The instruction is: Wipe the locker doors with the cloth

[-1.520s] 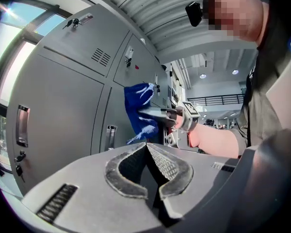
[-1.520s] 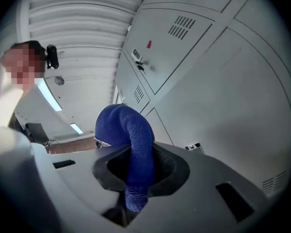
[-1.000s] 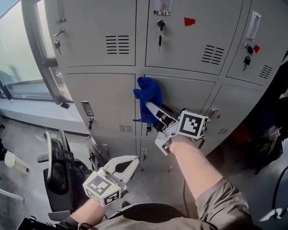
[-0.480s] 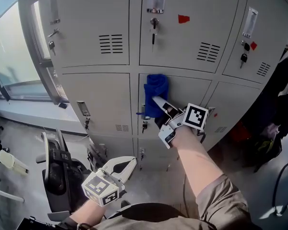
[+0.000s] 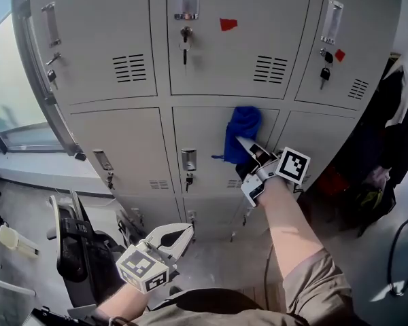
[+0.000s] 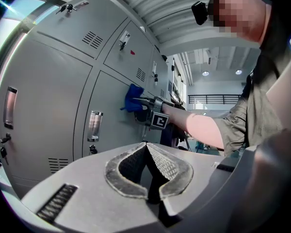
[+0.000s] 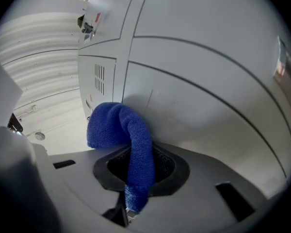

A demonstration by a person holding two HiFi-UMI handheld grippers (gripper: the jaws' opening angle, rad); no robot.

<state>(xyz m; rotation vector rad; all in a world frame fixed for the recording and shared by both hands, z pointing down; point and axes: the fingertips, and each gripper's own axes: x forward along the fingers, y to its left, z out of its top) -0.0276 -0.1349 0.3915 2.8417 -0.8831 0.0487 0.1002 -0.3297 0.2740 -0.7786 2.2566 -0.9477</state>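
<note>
A blue cloth is pressed against the upper right part of the middle grey locker door, near its right edge. My right gripper is shut on the blue cloth and reaches up to that door. In the right gripper view the blue cloth hangs out between the jaws of the right gripper, close to the door. My left gripper is held low, away from the lockers. The left gripper is shut with nothing in it, and the blue cloth shows far ahead of it.
The middle door has a metal handle with a key at its left. Keys hang from the upper doors. A window is at the left, a dark chair below it, and dark clothing hangs at the right.
My right gripper has carried the blue cloth to the right across the middle door, from its left edge to its right part. The left gripper has stayed low.
</note>
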